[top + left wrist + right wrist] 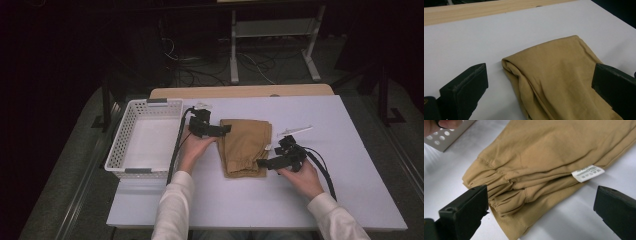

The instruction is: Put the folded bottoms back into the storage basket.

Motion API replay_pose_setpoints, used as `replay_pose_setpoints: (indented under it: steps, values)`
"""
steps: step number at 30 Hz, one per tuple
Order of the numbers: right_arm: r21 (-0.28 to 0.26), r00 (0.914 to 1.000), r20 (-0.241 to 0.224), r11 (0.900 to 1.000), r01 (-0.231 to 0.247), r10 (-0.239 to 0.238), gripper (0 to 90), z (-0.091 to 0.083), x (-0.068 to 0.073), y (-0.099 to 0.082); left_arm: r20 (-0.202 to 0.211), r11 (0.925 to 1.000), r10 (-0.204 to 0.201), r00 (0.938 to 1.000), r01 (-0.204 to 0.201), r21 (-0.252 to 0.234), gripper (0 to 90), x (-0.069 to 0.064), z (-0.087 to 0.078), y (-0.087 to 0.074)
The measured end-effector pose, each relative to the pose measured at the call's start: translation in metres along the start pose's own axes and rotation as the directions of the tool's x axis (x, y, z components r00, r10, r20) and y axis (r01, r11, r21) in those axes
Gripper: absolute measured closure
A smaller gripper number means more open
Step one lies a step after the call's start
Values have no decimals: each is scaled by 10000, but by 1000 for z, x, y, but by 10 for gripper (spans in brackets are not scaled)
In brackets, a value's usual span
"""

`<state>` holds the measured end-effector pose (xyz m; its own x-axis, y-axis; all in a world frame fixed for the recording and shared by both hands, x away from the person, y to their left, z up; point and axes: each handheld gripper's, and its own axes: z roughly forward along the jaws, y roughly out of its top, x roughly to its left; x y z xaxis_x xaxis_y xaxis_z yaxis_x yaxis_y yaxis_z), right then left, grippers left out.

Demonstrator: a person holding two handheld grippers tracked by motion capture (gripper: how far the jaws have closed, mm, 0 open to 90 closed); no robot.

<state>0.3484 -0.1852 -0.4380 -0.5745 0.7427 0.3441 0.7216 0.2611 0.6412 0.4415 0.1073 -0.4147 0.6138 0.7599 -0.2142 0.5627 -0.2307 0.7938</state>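
Folded tan trousers (pixel 245 146) lying flat near the middle of the white counter (pixel 350 165), gathered elastic hem toward the person, smoother folded end toward the far edge. White care label (pixel 587 173) sticking out from between the layers on one long side of the trousers, seen in the right gripper view.

Left tool (pixel 224 129) at the far left corner of the trousers, jaws spread wide on either side of the folded corner in the left gripper view, nothing held. Left hand (pixel 195 147) just left of the trousers, wrapped around the tool's body, white sleeve (pixel 175 210) behind it.

Right tool (pixel 261 163) at the near right corner of the trousers, by the gathered hem, jaws likewise wide apart and empty, one jaw close beside the elastic. Right hand (pixel 302 176) right of the trousers.

White perforated basket (pixel 131 120) left of the trousers, beyond the left hand, sitting at the counter's left edge. Strip of pale wood (pixel 240 91) past the trousers along the far edge.
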Motion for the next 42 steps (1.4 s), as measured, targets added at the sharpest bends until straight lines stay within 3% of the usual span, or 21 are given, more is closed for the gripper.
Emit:
replay_pose_setpoints:
  steps: [12,17,22,26,33,38,42]
  values:
    - [91,9983,-63,9983,-583,583,135,5,-3,-5,29,9965,-382,9993,379,741,13,10,15,-13]
    - [263,9966,109,9963,-813,811,169,7,-4,-6,133,9945,-476,9988,461,939,14,12,19,-16]
    - [239,9958,-17,9955,-915,915,210,7,-3,-6,356,9927,-671,9971,632,1025,81,13,22,-19]
    - [349,9960,-16,9954,-889,890,221,9,1,-6,400,9928,-588,9975,542,1069,139,12,25,-20]
    - [434,9953,-9,9944,-967,969,245,11,6,-5,292,9900,-715,9970,674,1241,158,14,28,-22]
    - [521,9945,358,9935,-1007,989,312,14,13,-4,363,9887,-796,9962,743,1300,194,13,29,-23]
    - [513,9900,703,9907,-1261,1224,385,15,17,-3,448,9882,-765,9961,697,1367,273,10,30,-23]
